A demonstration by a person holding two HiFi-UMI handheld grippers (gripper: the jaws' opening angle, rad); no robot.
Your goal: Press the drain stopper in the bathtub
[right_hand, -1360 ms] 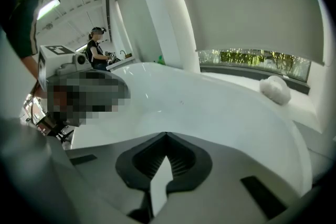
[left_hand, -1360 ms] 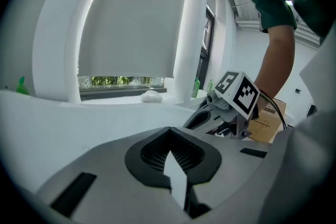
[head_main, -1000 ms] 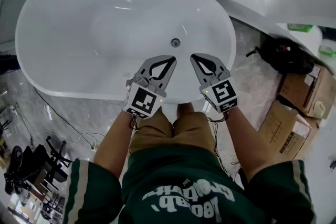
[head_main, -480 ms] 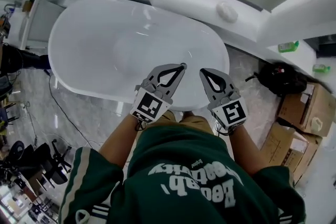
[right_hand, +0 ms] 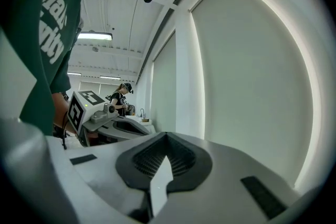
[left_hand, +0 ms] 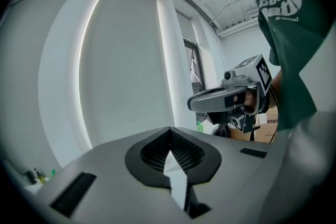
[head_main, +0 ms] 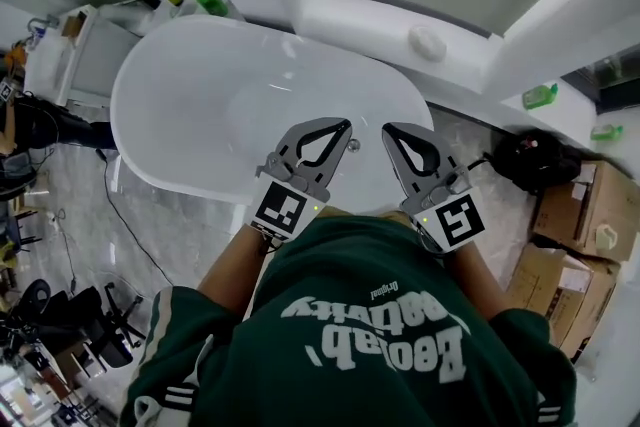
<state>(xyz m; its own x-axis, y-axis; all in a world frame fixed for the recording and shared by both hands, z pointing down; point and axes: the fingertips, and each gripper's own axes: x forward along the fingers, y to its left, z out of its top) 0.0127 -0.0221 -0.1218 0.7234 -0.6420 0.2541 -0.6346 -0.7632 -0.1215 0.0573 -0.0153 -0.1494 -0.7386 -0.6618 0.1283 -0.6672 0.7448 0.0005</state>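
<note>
At the tub's right end sits the stopper, just beyond the left gripper's tip. Left and right gripper jaws are pressed together, holding nothing. Marbled floor surrounds the tub, with boxes at right. Since 1 second ago, both grippers have lifted away from the tub.

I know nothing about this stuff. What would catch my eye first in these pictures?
A big white oval bathtub fills the upper middle of the head view. Over its near rim the person holds two grey tools side by side, the left gripper and the right gripper, both shut and empty. The person's green shirt fills the bottom.
</note>
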